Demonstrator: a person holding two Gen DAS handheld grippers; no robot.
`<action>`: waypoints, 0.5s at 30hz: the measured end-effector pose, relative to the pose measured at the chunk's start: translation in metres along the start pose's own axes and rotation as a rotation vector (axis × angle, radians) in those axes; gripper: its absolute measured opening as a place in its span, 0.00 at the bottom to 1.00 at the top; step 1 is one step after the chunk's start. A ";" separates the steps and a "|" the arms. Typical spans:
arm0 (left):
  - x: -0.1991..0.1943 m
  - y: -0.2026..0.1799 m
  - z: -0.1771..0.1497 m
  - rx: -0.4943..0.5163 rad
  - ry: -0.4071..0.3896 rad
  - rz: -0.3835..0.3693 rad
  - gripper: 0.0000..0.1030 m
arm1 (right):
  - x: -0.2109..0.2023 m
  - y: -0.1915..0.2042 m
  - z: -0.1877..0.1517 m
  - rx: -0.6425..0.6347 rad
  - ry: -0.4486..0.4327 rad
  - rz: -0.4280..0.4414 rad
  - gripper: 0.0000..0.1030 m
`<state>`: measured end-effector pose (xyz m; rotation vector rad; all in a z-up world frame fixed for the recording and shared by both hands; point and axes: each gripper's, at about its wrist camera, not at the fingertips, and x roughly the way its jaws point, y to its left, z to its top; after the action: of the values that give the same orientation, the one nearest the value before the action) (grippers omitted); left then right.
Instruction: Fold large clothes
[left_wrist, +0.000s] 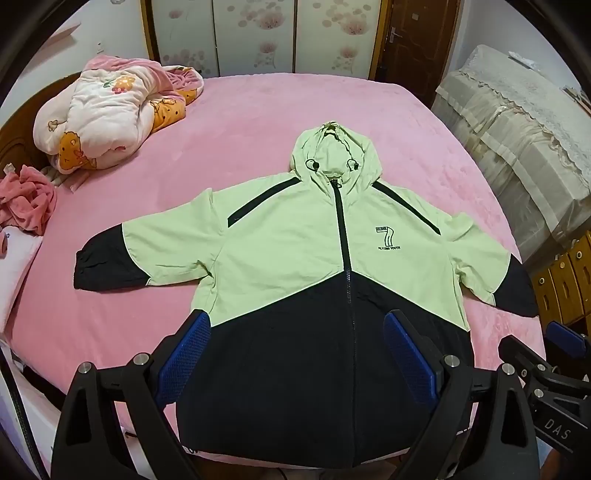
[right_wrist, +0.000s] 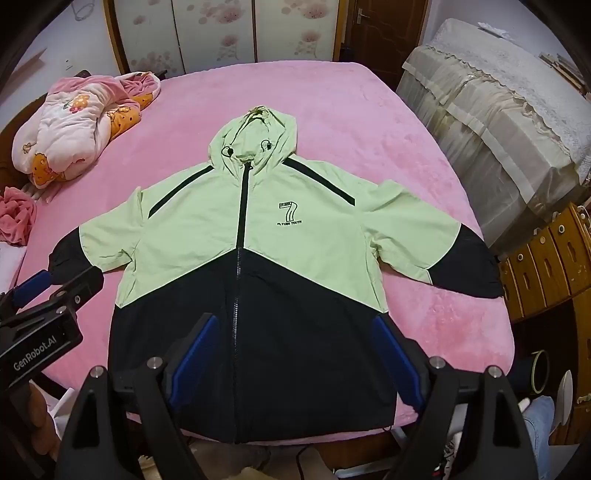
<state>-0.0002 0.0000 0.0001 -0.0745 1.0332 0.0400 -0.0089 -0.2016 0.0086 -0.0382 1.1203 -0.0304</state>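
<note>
In the left wrist view, a hooded jacket (left_wrist: 295, 258) is seen spread flat, front up and zipped, on a pink bed (left_wrist: 258, 110). Its hood is turned toward the far end of the bed and its black lower half toward the camera; both sleeves are laid out sideways. The left gripper (left_wrist: 295, 354) is held above the black hem area, tilted steeply down, with its blue-padded fingers (left_wrist: 184, 354) spread wide — nothing is pinched between them. The zipper line is framed between the two fingers, nearer the right one. The other gripper's black body is glimpsed at the right edge. A bundled quilt (left_wrist: 110, 118) is seen well apart from the jacket, at the far left corner of the bed.

In the right wrist view, the jacket (right_wrist: 258, 236) is seen from slightly further right. The right gripper (right_wrist: 291, 362) is likewise held over the black lower panel, its fingers (right_wrist: 195, 358) fully spread and empty. The zipper is seen just inside the left finger, and the jacket's right hem corner lies just beyond the right finger — no contact with the cloth can be made out. The left gripper (right_wrist: 37, 284) is seen at the left edge, near the black cuff of the sleeve.
</note>
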 end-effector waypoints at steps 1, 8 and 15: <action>0.000 0.000 0.000 0.000 0.004 0.000 0.91 | 0.000 0.000 0.000 -0.001 -0.008 -0.003 0.83; 0.000 0.000 0.000 0.007 0.006 0.001 0.91 | 0.001 -0.004 -0.002 0.013 -0.001 0.007 0.83; 0.002 -0.002 -0.004 0.016 0.016 -0.002 0.91 | -0.001 -0.007 -0.007 0.029 0.000 0.011 0.83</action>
<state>-0.0023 -0.0020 -0.0030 -0.0608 1.0489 0.0296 -0.0152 -0.2084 0.0066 -0.0063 1.1197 -0.0370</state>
